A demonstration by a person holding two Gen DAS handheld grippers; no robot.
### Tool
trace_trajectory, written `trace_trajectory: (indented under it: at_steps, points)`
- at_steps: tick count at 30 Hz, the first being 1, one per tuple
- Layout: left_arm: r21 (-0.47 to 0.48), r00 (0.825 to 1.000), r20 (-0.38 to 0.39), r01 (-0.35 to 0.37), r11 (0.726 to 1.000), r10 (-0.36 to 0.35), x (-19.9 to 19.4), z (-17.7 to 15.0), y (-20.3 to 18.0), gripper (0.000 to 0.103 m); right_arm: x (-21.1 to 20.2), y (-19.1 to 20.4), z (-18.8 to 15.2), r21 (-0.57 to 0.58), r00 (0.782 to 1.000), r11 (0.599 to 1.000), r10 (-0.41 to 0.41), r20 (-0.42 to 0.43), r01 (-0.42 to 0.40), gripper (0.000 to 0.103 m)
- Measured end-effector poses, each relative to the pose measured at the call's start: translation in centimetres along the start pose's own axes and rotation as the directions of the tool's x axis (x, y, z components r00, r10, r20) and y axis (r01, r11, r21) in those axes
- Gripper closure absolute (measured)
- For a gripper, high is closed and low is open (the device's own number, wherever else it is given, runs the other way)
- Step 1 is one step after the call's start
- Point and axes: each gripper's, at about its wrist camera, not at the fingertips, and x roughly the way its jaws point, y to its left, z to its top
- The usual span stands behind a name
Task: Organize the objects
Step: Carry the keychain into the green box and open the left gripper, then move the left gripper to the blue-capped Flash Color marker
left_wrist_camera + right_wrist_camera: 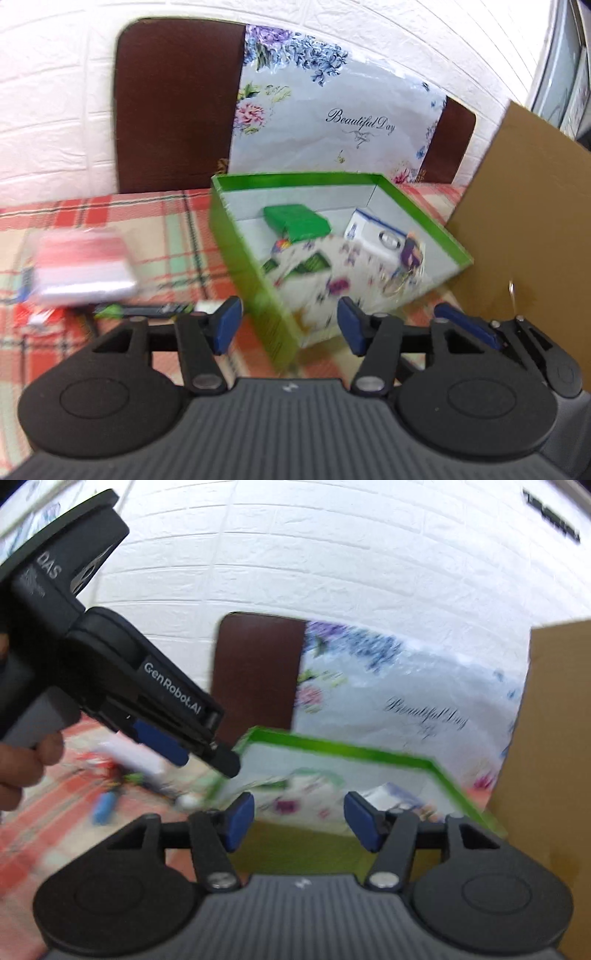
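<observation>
White brick-pattern wall behind; plaid red-and-green tablecloth (177,236) underfoot, and we take the open green-walled cardboard box (236,251) as our landmark throughout.

Inside the box: a green packet (297,221) toward the far wall, a white-and-blue carton (373,230) to its right, a floral-printed plastic bag (325,280) lying over the near half.

Left of the box, well apart on the cloth, sits a red-and-white packet in clear wrap (81,266), blurred, its long axis running roughly across the left wrist view. A few small items lie nearer us by the box's near-left corner; too smeared to name.

Our left gripper (290,325) stands over the box's near wall, fingers parted, nothing between them. Our right gripper (299,821) faces the same box from the near-right side, also parted and empty.

Judgement: the loose packet lies left of the box, so our left gripper is the nearer one; it would swing left and close across the packet's short side.
</observation>
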Motion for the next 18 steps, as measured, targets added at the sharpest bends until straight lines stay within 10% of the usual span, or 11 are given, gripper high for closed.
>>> trace_trajectory:
  at_steps: [18]
  points:
    - [-0.155,0.969,-0.093,-0.243,0.958,0.231,-5.2,-10.0,10.3,0.043,-1.0,9.1,-3.2,0.056,0.919,0.955,0.295,-0.263,-0.29,0.04]
